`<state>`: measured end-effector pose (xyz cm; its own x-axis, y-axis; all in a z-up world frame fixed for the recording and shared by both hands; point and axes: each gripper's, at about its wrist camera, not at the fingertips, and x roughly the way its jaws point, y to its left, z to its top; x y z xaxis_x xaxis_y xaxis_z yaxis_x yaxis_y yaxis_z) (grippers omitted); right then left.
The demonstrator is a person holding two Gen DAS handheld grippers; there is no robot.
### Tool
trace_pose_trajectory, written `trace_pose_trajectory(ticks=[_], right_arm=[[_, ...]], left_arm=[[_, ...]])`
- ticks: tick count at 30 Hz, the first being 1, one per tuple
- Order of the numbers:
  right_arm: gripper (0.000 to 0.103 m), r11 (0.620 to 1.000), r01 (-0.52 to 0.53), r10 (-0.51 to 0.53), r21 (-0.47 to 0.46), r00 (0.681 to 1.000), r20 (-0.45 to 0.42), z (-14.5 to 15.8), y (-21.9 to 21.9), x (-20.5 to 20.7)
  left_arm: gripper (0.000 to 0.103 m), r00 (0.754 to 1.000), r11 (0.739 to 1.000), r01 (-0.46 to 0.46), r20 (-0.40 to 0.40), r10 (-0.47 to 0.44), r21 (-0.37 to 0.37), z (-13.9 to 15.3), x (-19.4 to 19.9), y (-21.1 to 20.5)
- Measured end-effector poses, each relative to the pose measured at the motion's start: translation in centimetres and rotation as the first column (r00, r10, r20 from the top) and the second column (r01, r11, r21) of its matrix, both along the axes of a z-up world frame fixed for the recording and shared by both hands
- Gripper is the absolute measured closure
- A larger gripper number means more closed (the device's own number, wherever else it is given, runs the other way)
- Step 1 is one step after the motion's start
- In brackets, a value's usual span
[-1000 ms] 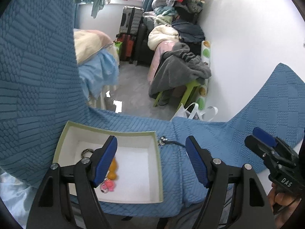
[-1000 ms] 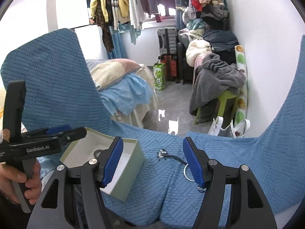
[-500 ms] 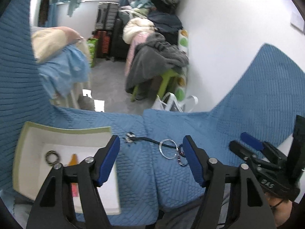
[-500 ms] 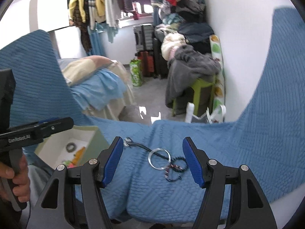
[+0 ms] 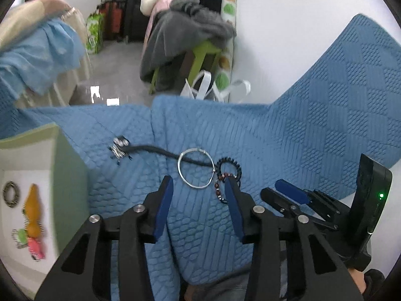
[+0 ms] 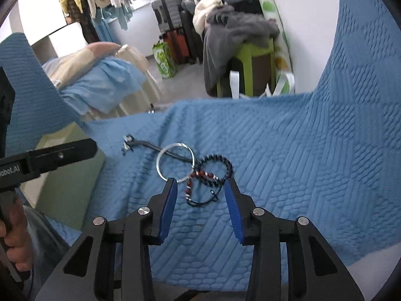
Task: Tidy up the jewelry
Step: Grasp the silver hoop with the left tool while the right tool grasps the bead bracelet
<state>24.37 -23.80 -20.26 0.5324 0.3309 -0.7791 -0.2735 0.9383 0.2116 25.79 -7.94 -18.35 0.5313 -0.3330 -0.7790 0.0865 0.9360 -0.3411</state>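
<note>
On the blue quilted cover (image 5: 288,135) lie four loose pieces of jewelry, close together: one black cord (image 5: 160,151) with a small cluster of metal bits at its far end, one thin silver hoop (image 5: 196,168) laid over that cord, one dark beaded bracelet (image 5: 229,166) touching the hoop's right side, and one red-and-dark beaded strand (image 6: 200,175) tangled with it. One pale green box (image 5: 67,175) with a white inside stands to the left, well apart from the pile; within it I count one dark ring (image 5: 11,193), one orange piece (image 5: 33,213), one green bit and one pink bit — these last two blurred, so what they are is hard to say, and the box is cut off by the frame's edge. Two grippers are in view. The left gripper (image 5: 198,186) hangs over the cover with its jaws part-spread and closing; nothing is pinched, though its right finger hides part of the beaded strand. The right gripper (image 6: 200,188) likewise has its jaws closing with a gap between them, the tangled beads lying on the cloth beyond its tips, not gripped. One hand (image 6: 15,245) shows at the left edge of the right view, mostly cut off. Motion blur softens the beads.
</note>
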Motion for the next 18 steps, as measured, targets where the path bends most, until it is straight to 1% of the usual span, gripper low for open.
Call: trace_pose_trajectory(ticks=[5,7,11,13,14,15,16,18], right_arm=[[0.071,1.000,-0.008,0.009,0.005,0.998,-0.057,-2.7,-0.6,1.3],[0.074,1.000,-0.014,0.013,-0.013,0.998,-0.063,-3.4,-0.6,1.9],[0.077,0.999,-0.027,0.025,-0.031,0.997,-0.070,-4.5,-0.4,3.0],[0.080,0.999,-0.037,0.034,-0.039,0.997,-0.073,-4.8,-0.3,3.3],[0.080,0.998,-0.043,0.039,-0.048,0.997,-0.071,-4.9,-0.2,3.4],[0.081,0.997,-0.050,0.046,-0.058,0.997,-0.066,-4.9,0.0,3.4],[0.081,0.996,-0.056,0.052,-0.070,0.997,-0.061,-5.0,0.2,3.4],[0.081,0.994,-0.063,0.057,-0.095,0.996,-0.061,-5.2,0.5,3.4]], left_arm=[[0.063,0.999,1.000,0.002,-0.054,-0.001,0.026,-2.9,1.6,-1.4],[0.064,0.997,0.999,0.001,-0.071,0.001,0.032,-3.8,2.2,-1.7],[0.065,0.996,0.998,-0.009,-0.089,0.015,0.067,-5.2,3.4,-2.2],[0.066,0.995,0.997,-0.012,-0.097,0.019,0.074,-5.8,3.9,-2.2],[0.067,0.995,0.997,-0.013,-0.100,0.021,0.076,-6.2,4.1,-2.3],[0.073,0.995,0.997,-0.011,-0.099,0.019,0.083,-6.4,4.3,-2.4],[0.076,0.995,0.996,-0.007,-0.094,0.016,0.089,-6.6,4.4,-2.4],[0.077,0.996,0.994,-0.001,-0.092,0.012,0.111,-7.0,4.7,-2.6]])
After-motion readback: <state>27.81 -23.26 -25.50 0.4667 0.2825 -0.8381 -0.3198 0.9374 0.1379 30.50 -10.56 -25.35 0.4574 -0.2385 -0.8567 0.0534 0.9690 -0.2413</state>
